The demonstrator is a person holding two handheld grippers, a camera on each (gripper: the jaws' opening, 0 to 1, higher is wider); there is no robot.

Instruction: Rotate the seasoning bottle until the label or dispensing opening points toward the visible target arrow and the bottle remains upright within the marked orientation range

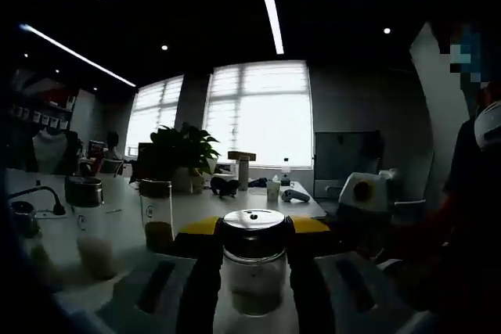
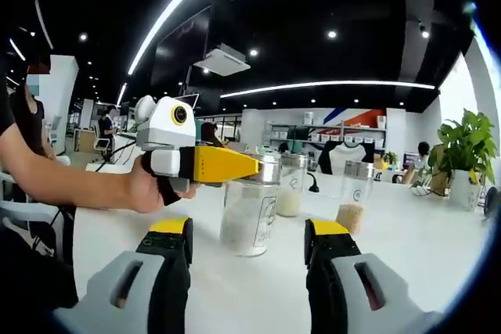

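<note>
**A:** On the white table (image 2: 438, 248), nearest the right gripper (image 2: 249, 249), whose jaws stand wide with nothing between them, what is that one doing?

**B:** Waiting just short of the seasoning bottle (image 2: 248, 217), I'd judge, ready to steady it. The left gripper (image 1: 254, 271) does the work: in the left gripper view its jaws are closed on the bottle's metal lid (image 1: 254, 220), and in the right gripper view its yellow jaw lies across the top. Gripping high probably lets the bottle turn about its own axis.

**A:** And which way does the bottle point?

**B:** Its long axis is upright, base on the table. A label faces roughly toward the right gripper's camera. I can make out no target arrow, so alignment can't be judged.

**A:** Farther back?

**B:** Two more jars (image 2: 289, 185), near each other, then a potted plant (image 2: 467, 146) at the table's far edge.
</note>
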